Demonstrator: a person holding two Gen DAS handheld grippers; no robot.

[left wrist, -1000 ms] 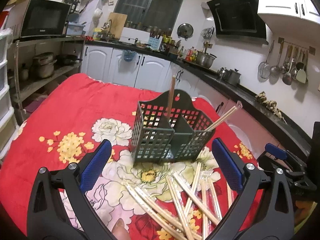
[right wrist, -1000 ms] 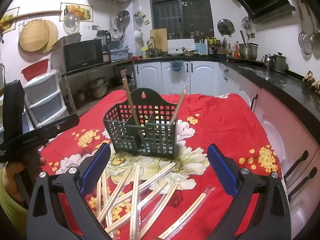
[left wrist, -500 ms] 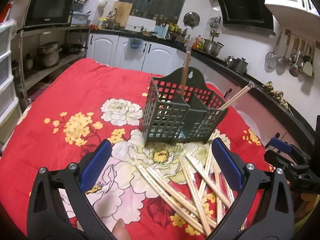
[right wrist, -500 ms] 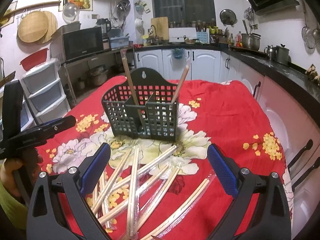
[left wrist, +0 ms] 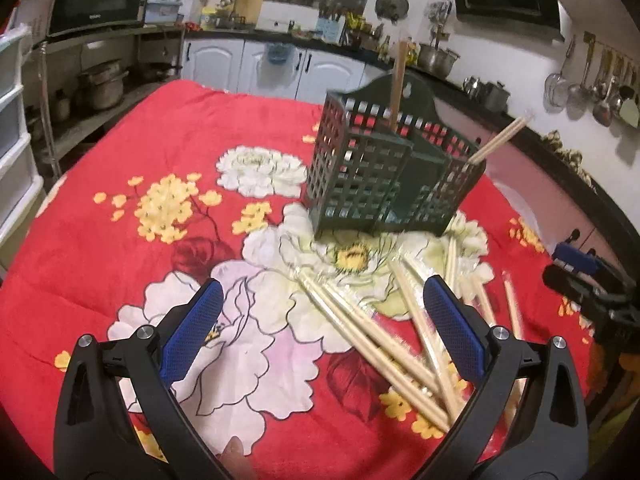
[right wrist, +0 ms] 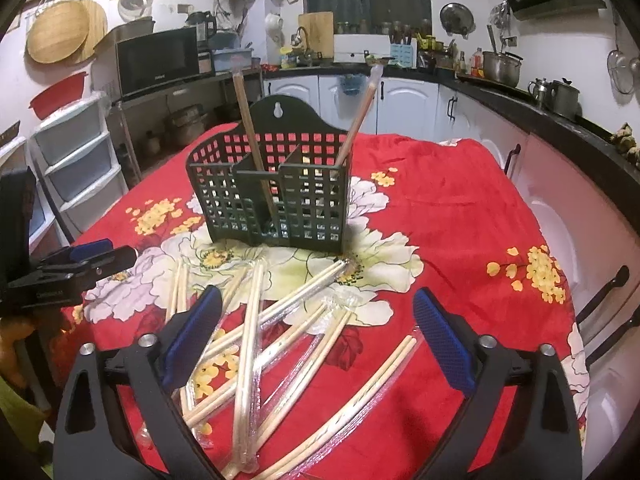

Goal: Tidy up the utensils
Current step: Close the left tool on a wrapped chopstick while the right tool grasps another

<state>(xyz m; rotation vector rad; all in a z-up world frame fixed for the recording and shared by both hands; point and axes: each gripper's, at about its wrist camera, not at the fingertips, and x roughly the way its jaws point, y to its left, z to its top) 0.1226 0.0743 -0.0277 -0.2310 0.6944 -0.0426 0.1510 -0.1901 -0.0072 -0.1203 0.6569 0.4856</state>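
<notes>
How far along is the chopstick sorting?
Early. Two wrapped pairs stand in the caddy. Nothing is in hand: the left gripper is open, the right gripper is closing over the loose chopsticks, gripping none. About seven wrapped pairs remain on the cloth.

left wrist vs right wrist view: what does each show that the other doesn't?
Only left wrist: hanging metal ladles on the right wall; the right gripper at the frame edge.
Only right wrist: round wooden boards on the wall, a red basin, the left gripper.
Both: dark green slotted plastic utensil basket with two upright chopstick pairs, wrapped wooden chopsticks loose on the red floral cloth.
</notes>
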